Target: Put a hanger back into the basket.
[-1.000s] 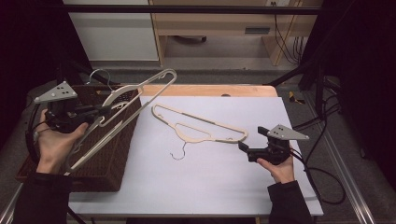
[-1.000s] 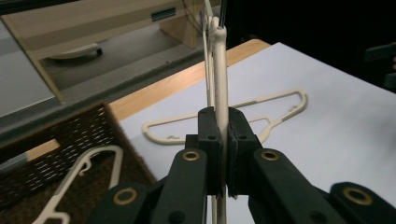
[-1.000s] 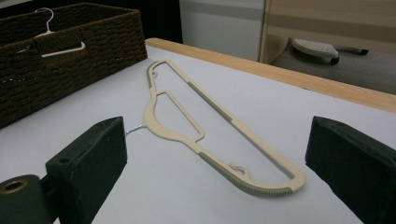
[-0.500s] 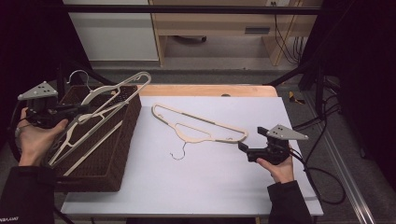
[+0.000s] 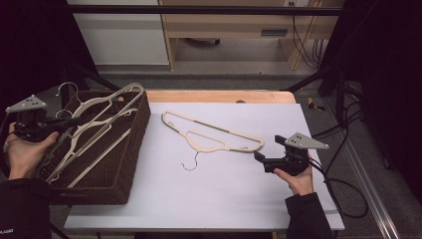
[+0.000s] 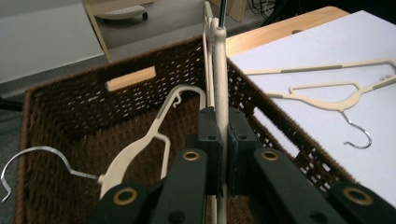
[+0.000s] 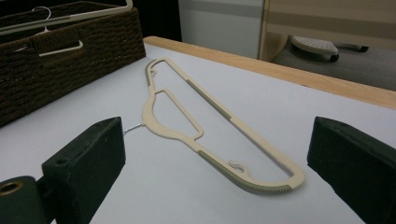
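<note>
High view, 3 hangers: 2 in basket (image 5: 130, 149), 1 on table (image 5: 298, 119).

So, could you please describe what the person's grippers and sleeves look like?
Both the left gripper and the right gripper are black, each topped by a grey three-cornered plate. Their black fingers carry brass-coloured rivets. A black cable trails from the right one. The sleeves are dark.

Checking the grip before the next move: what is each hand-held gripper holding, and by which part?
The left hand-held gripper clamps a cream hanger on one thin bar, over the basket. The right hand-held gripper is open and holds nothing.
</note>
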Motion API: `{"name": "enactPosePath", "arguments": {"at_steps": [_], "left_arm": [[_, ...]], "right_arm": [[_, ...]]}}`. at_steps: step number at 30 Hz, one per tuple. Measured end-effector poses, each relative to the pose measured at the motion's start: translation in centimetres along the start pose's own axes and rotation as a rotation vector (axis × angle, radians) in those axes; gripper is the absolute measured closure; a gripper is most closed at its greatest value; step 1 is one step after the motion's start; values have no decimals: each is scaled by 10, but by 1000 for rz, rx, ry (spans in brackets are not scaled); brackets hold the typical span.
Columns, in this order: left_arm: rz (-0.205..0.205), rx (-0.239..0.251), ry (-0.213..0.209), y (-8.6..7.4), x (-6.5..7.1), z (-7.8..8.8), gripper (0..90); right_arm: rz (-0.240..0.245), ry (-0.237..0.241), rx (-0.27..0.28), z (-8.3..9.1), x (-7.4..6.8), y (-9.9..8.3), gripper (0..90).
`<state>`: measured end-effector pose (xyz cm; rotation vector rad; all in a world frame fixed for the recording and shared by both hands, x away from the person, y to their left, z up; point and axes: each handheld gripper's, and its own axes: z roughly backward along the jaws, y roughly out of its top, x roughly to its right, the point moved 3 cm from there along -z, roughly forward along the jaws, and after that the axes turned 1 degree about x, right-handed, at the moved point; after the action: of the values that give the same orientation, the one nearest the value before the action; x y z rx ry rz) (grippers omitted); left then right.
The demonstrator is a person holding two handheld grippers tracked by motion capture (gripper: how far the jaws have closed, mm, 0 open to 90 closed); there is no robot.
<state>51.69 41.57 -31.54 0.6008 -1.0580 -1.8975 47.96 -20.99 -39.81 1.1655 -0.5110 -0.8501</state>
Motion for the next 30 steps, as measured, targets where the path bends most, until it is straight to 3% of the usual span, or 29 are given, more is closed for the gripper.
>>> {"name": "enactPosePath", "arguments": {"at_steps": [5, 12, 25, 30], "left_arm": [[18, -15, -18, -11, -6, 0, 865], [19, -55, -26, -21, -1, -14, 864], [109, -122, -63, -58, -6, -39, 860], [155, -130, -43, -66, -9, -43, 852]], "right_arm": [[0, 6, -3, -1, 0, 0, 45], [0, 1, -5, 0, 0, 0, 43], [2, 5, -9, -1, 0, -1, 42], [2, 3, -11, -1, 1, -1, 41]]}}
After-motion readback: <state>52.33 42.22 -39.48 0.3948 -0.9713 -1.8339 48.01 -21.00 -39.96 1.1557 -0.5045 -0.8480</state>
